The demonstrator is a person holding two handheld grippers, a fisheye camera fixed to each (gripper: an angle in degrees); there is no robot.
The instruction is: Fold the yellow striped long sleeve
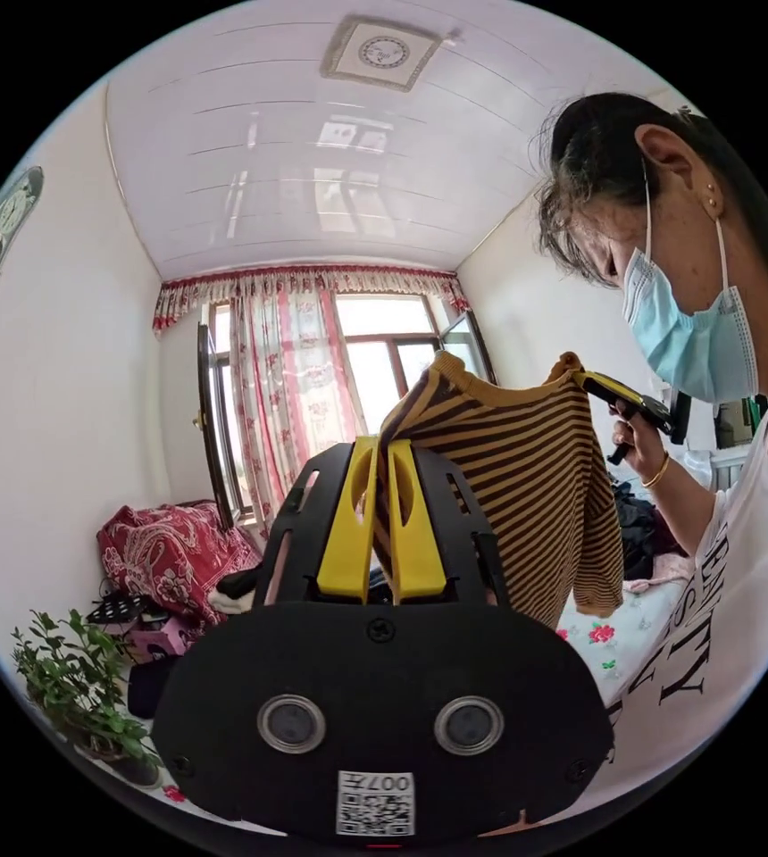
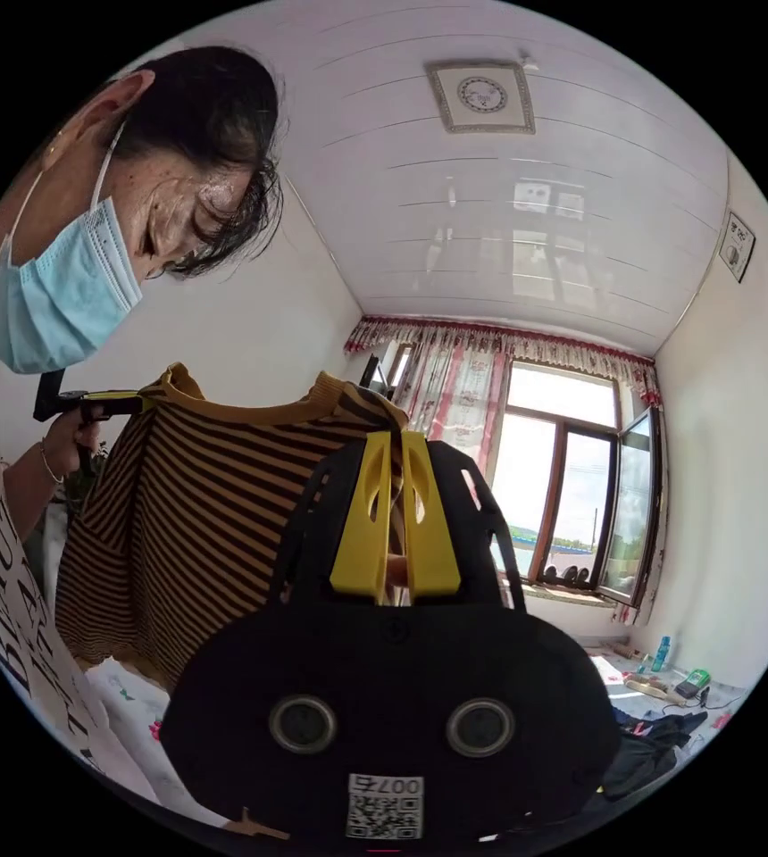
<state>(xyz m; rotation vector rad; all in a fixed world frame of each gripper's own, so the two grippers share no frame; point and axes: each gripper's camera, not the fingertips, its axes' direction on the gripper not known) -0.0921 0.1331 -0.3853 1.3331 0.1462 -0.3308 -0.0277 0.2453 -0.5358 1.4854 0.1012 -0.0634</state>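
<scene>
**Grippers hold striped top aloft by its shoulders**

Jaws of the left gripper point(image 1: 382, 446), yellow plastic on a black frame, are pressed together on one shoulder of the yellow-and-brown striped knit long-sleeve top point(image 1: 527, 482). In the right gripper view, the right gripper point(image 2: 395, 446) is clamped the same way on the other shoulder of the top point(image 2: 205, 527), its yellow jaws pinching the knit beside the ribbed neckline.

Each tool also turns up in the other's camera, held in the person's hand point(image 1: 638, 442) at the far shoulder point(image 2: 67, 437). Between the two the top hangs in the air, spread flat across the chest, one sleeve drooping at the side; below it lies a white bedsheet printed with red flowers point(image 1: 616, 638). A patterned red bundle of bedding point(image 1: 170, 553) and a leafy potted plant point(image 1: 71, 687) sit further off, near a curtained window point(image 1: 375, 357).

This looks like the opening step: the garment is lifted and straightened, no fold made yet. Next, it likely needs lowering onto the sheet, kept taut so it lands smooth, before the sleeves are brought inward.
</scene>
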